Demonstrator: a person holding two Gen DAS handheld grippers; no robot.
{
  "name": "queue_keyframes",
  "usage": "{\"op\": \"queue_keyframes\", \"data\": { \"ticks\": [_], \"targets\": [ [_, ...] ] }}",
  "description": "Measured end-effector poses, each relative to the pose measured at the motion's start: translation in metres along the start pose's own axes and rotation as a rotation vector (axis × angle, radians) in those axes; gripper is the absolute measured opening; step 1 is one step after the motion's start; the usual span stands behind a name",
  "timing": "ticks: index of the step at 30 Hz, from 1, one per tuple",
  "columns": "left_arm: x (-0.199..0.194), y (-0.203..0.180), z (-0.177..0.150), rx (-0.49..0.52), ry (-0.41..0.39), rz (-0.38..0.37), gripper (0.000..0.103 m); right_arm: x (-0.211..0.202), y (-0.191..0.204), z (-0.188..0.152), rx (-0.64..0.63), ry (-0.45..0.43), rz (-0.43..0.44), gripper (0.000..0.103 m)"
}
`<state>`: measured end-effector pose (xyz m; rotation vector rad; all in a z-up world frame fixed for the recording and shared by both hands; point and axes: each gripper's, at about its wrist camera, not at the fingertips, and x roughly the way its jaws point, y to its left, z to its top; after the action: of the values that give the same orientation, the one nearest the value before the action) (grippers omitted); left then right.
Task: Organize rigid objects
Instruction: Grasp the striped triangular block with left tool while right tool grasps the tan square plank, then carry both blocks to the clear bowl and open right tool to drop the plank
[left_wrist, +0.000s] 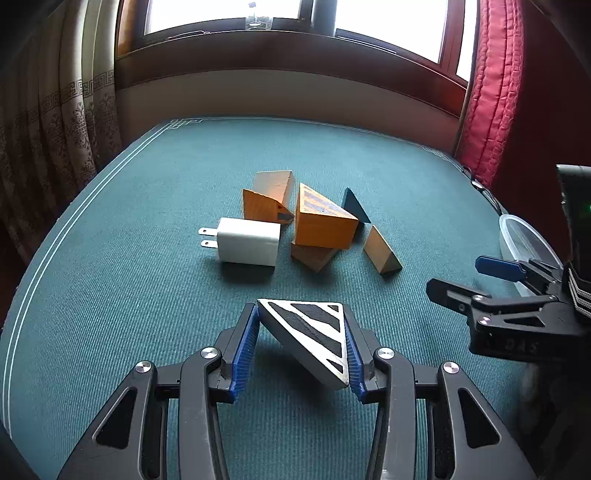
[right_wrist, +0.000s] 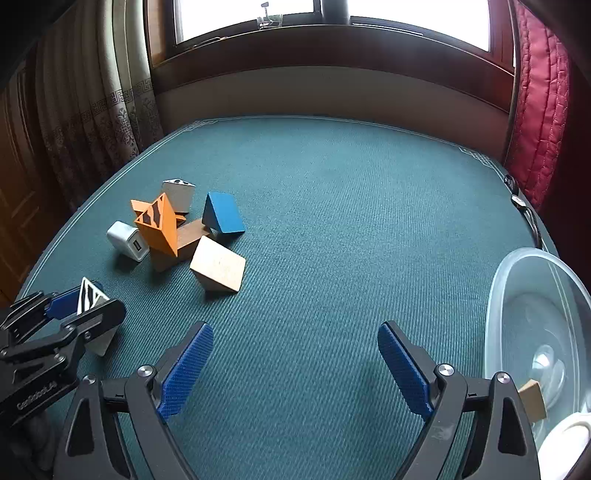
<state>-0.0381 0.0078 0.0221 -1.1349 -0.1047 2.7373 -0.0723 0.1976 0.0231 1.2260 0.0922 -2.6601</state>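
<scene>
Nearest the left wrist camera, a grey wedge block with black stripes (left_wrist: 314, 339) is clamped between the blue ribbed pads of the left gripper (left_wrist: 301, 347). It appears lifted just clear of the green cloth-covered table (left_wrist: 147, 221), judging by the shadow beneath it. The block is judged to be rigid painted wood, light and not fragile. Its sloped faces could slip, so the hold is best taken across two flat parallel sides, as seems to be done here.

The right gripper (right_wrist: 295, 354) is held with its jaws spread wide and nothing between them. A clear plastic container (right_wrist: 517, 295) stands just to its right, and a small tan block (right_wrist: 533, 400) is seen inside at the near edge, beside something white that cannot be identified.

Ahead of the left gripper, near the table's middle, the remaining pile is found. Counted across both views:

- **Orange wedges:** two. One orange striped wedge (left_wrist: 321, 221) is propped on a brown block (left_wrist: 314, 256), and a second orange wedge (left_wrist: 269, 199) lies behind the charger.
- **Blue wedge:** one blue wedge (left_wrist: 354, 206), at the far right of the pile.
- **Plain wooden wedge:** one plain wooden wedge (left_wrist: 382, 251), lying nearest the right gripper.
- **Grey striped wedge:** a second grey striped wedge (right_wrist: 179, 194), shown only in the right wrist view, at the back of the pile.
- **White wall charger:** one white wall charger (left_wrist: 247, 242), at the left of the pile, its two prongs pointing left.

The charger is judged smooth and somewhat heavier than the blocks. It would best be gripped across its broad flat sides and not by the prongs.
</scene>
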Motion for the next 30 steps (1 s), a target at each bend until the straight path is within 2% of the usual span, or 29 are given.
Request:
{"op": "queue_keyframes", "data": {
  "ticks": [4,10,13,20,22,24,26,27,30],
  "targets": [
    [-0.005,0.012,-0.003,-0.027,-0.004,-0.002,0.044,0.020,0.006,0.010,-0.026,0.045,-0.006,0.093],
    [-0.009,0.015,-0.002,-0.040,-0.012,-0.019,0.044,0.035,0.024,0.030,-0.121,0.035,-0.034,0.093],
    [-0.010,0.014,-0.002,-0.037,-0.014,-0.025,0.044,0.041,0.028,0.039,-0.150,0.029,-0.026,0.089],
    [-0.008,0.014,-0.001,-0.043,-0.009,-0.024,0.044,0.048,0.036,0.050,-0.147,0.034,0.051,0.070],
    [-0.007,0.013,-0.002,-0.042,-0.009,-0.024,0.044,0.048,0.039,0.051,-0.148,0.030,0.058,0.062],
    [-0.007,0.013,-0.002,-0.041,-0.008,-0.024,0.044,0.048,0.043,0.052,-0.149,0.022,0.063,0.048],
    [-0.008,0.013,-0.003,-0.041,-0.009,-0.023,0.044,0.046,0.047,0.050,-0.151,0.012,0.064,0.040],
    [-0.008,0.013,-0.003,-0.041,-0.009,-0.022,0.044,0.045,0.049,0.048,-0.151,0.006,0.060,0.037],
    [-0.008,0.015,-0.003,-0.046,-0.011,-0.022,0.044,0.042,0.051,0.044,-0.142,-0.007,0.052,0.037]
  ]
}}
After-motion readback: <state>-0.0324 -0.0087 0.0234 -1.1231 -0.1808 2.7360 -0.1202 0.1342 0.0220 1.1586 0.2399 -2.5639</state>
